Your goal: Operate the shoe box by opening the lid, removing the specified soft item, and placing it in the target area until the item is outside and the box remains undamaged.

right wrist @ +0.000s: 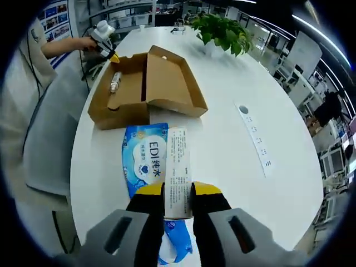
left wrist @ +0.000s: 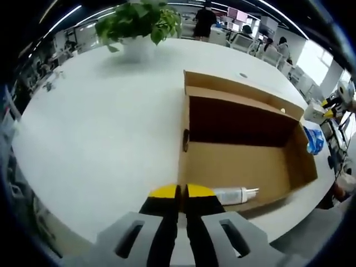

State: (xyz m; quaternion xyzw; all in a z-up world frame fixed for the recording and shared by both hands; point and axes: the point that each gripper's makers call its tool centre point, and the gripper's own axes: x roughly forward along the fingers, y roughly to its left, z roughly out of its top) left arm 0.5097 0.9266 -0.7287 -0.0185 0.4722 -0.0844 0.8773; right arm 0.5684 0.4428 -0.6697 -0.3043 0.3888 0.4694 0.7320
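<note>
The brown cardboard shoe box lies open on the white table, its lid folded back. A white tube rests on the box floor by the near wall. My left gripper is shut with nothing in it, hovering at that near wall. In the right gripper view the box and its lid sit ahead, with the left gripper at the box's far end. My right gripper is shut on the blue soft wipes pack, gripping its white label flap, outside the box.
A potted plant stands at the table's far end, also seen as the plant. A flat strip lies in the tabletop to the right. A person stands along the table's left edge. Desks and people fill the room behind.
</note>
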